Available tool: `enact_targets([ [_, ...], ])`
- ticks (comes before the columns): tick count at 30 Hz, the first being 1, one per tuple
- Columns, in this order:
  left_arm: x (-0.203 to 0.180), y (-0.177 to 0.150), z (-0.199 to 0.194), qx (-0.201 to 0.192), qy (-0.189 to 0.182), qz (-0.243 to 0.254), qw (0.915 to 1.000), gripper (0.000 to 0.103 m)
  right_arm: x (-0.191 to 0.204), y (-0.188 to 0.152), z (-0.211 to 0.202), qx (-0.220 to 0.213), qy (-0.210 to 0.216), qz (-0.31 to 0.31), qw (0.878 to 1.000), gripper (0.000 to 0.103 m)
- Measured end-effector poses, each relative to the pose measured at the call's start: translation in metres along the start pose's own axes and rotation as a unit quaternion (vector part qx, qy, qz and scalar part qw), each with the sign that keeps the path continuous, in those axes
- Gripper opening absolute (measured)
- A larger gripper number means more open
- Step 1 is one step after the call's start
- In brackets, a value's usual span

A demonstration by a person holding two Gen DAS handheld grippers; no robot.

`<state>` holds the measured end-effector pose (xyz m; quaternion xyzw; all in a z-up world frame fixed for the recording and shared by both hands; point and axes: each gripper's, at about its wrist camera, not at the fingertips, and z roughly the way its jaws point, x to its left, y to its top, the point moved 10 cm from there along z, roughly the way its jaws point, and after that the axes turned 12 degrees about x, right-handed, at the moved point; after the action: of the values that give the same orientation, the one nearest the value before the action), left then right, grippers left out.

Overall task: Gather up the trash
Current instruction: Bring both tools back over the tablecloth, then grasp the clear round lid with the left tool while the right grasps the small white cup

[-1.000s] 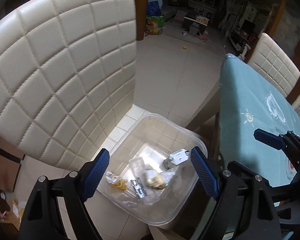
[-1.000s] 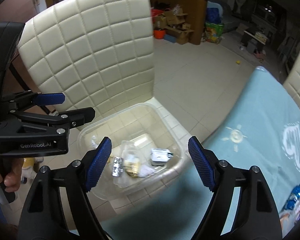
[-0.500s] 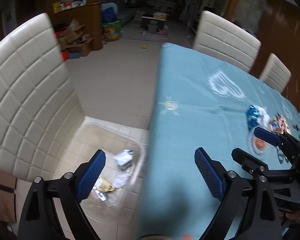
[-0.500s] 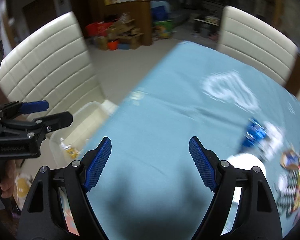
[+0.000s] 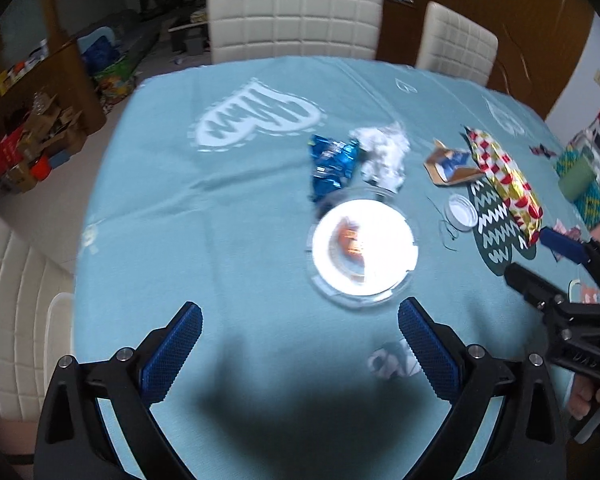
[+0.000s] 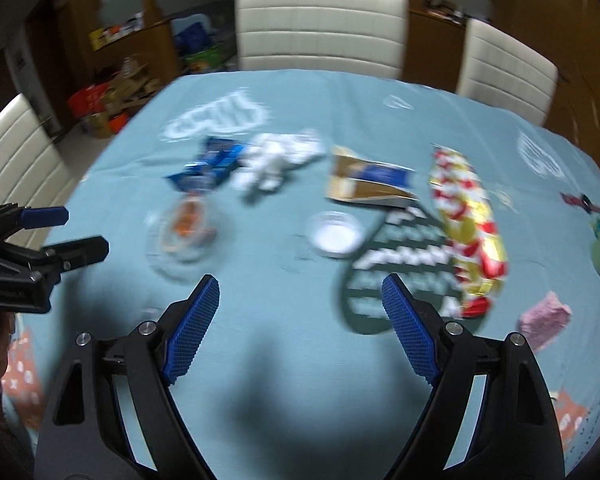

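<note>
Left wrist: crumpled, seemingly blue wrapper [image 5: 332,162]

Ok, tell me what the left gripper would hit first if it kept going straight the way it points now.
Most likely bare blue tablecloth. The left gripper is empty, its jaws opening, and only cloth lies between its fingers. The clear round lid sits just beyond, slightly right of that line. Depth is hard to judge here.

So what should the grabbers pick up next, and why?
Probably lower the left hand-held gripper onto the clear plastic lid just ahead of it. Its jaws are opening with nothing between them, and trash still litters the blue tablecloth.
</note>
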<state>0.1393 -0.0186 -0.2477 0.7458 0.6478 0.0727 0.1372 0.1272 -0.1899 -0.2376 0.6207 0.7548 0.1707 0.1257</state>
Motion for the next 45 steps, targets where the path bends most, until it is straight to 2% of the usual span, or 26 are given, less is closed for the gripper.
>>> enact_targets([
  [2, -0.018, 0.006, 0.01, 0.012, -0.015, 0.013, 0.9997, 0.096, -0.015, 0.002, 0.006, 0.004, -0.001, 0.004, 1.0, 0.083],
  [6, -0.038, 0.014, 0.029, 0.031, -0.017, 0.03, 0.9989, 0.096, -0.02, 0.008, 0.021, 0.015, 0.004, -0.004, 1.0, 0.083],
  [10, -0.042, 0.025, 0.049, 0.048, -0.031, 0.025, 0.998, 0.096, -0.011, 0.018, 0.036, 0.019, 0.016, -0.024, 0.999, 0.083],
  [18, -0.035, 0.042, 0.06, 0.051, -0.067, 0.019, 0.9963, 0.096, -0.005, 0.039, 0.064, 0.032, 0.038, -0.037, 0.998, 0.086],
  [23, -0.035, 0.047, 0.064, 0.039, -0.041, 0.037, 0.9977, 0.096, 0.0, 0.041, 0.082, 0.05, 0.046, -0.04, 0.997, 0.085],
  [25, -0.035, 0.045, 0.064, 0.031, -0.031, 0.047, 0.9979, 0.095, 0.002, 0.04, 0.083, 0.045, 0.039, -0.047, 0.997, 0.081],
  [26, -0.034, 0.044, 0.063, 0.026, -0.027, 0.049, 0.9981, 0.093, 0.003, 0.039, 0.082, 0.042, 0.033, -0.051, 0.997, 0.075],
  [27, -0.033, 0.044, 0.062, 0.022, -0.023, 0.047, 0.9984, 0.087, 0.003, 0.04, 0.081, 0.038, 0.03, -0.053, 0.997, 0.066],
  [28, -0.03, 0.044, 0.06, 0.017, -0.017, 0.043, 0.9988, 0.085, 0.002, 0.039, 0.08, 0.036, 0.03, -0.051, 0.998, 0.061],
  [30, -0.027, 0.044, 0.058, 0.018, -0.032, 0.035, 0.9987, 0.085, 0.0, 0.039, 0.078, 0.037, 0.034, -0.044, 0.998, 0.042],
  [38, -0.022, 0.033, 0.036, 0.001, -0.034, 0.031, 0.9989, 0.085, 0.0, 0.027, 0.061, 0.033, 0.04, -0.036, 0.998, 0.042],
  [45, -0.02, 0.017, 0.015, -0.012, -0.029, 0.035, 0.9989, 0.085, 0.022, 0.012, 0.04, 0.028, 0.041, -0.054, 0.997, 0.042],
])
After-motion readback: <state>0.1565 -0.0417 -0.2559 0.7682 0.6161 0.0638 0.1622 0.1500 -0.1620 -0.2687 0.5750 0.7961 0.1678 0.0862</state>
